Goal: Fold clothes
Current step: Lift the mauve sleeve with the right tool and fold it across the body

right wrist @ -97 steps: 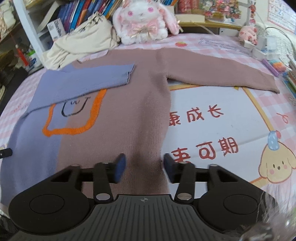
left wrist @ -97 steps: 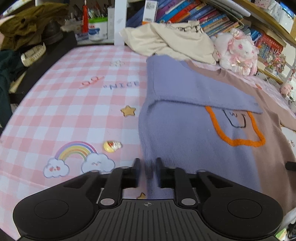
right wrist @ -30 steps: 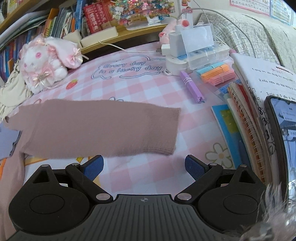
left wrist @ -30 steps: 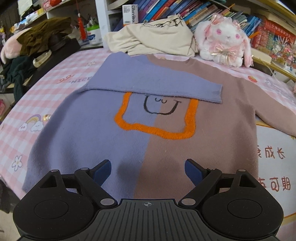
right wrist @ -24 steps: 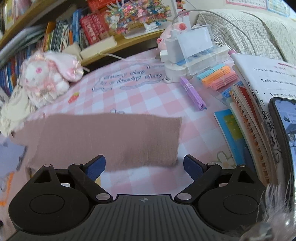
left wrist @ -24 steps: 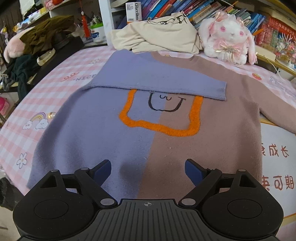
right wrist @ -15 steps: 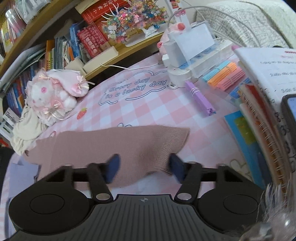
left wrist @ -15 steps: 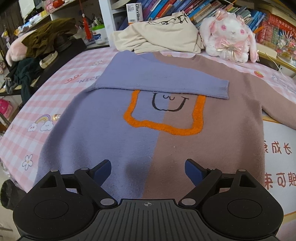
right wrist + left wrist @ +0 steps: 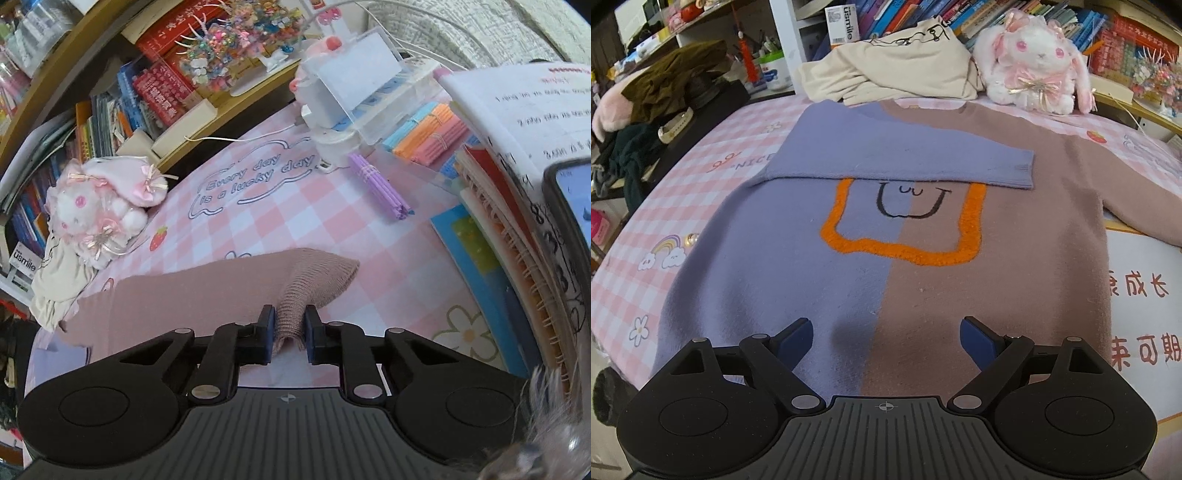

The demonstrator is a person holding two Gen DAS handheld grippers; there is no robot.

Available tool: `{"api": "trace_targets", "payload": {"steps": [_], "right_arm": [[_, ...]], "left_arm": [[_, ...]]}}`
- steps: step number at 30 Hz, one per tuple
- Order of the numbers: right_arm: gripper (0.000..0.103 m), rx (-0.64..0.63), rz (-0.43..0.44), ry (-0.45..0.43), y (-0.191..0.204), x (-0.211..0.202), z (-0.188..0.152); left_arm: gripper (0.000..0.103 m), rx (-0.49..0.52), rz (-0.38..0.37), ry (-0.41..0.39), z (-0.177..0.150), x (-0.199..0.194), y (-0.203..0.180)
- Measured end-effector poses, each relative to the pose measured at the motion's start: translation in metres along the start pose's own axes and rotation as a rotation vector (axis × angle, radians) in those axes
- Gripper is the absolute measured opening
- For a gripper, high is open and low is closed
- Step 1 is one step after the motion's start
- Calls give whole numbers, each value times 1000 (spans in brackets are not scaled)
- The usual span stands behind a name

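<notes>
On the checked bench [image 9: 713, 147], the two-tone sweater [image 9: 886, 266] lies flat, face up, hem towards the camera, filling the middle of the left wrist view. At about 10 o'clock of its orange-framed face motif, the lilac sleeve [image 9: 894, 162] is already folded across the chest, its cuff reaching towards 2 o'clock. The left tool [image 9: 886, 338] hovers over the hem at 6 o'clock with its fingers spread wide, gripping nothing.

Further right, the brown sleeve [image 9: 192, 295] runs out sideways over the pink cloth, away from the body. The right tool [image 9: 289, 334] is clamped narrow on that sleeve's ribbed cuff [image 9: 317, 280], which is lifted and bunched between the pads. A stack of notebooks [image 9: 498, 192] sits at 3 o'clock of the cuff, well apart, and a plush rabbit [image 9: 99, 206] at 10 o'clock.

By my reading, one sleeve fold is done and the second is in hand: the brown sleeve needs carrying across the chest to lie over or beside the lilac one. After that the body remains to be folded, hem up to the collar or in thirds.
</notes>
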State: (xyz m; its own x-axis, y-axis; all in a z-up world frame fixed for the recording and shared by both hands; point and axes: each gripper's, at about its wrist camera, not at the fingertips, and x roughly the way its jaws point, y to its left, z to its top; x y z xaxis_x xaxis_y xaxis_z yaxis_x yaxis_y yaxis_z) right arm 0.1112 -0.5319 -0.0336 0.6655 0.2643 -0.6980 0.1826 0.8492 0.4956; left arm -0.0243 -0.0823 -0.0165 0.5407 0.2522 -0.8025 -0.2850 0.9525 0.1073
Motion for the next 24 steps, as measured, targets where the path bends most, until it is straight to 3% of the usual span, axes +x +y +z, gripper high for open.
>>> {"api": "trace_targets", "payload": {"steps": [9,24], "right_arm": [[15,-60,49,-27,23,-14,12],[15,-286,139,-78,124,-21,9]], "left_arm": [[89,-23,-1,9,-4,1,7],[89,23,-17,-69,-5,0,42]]}}
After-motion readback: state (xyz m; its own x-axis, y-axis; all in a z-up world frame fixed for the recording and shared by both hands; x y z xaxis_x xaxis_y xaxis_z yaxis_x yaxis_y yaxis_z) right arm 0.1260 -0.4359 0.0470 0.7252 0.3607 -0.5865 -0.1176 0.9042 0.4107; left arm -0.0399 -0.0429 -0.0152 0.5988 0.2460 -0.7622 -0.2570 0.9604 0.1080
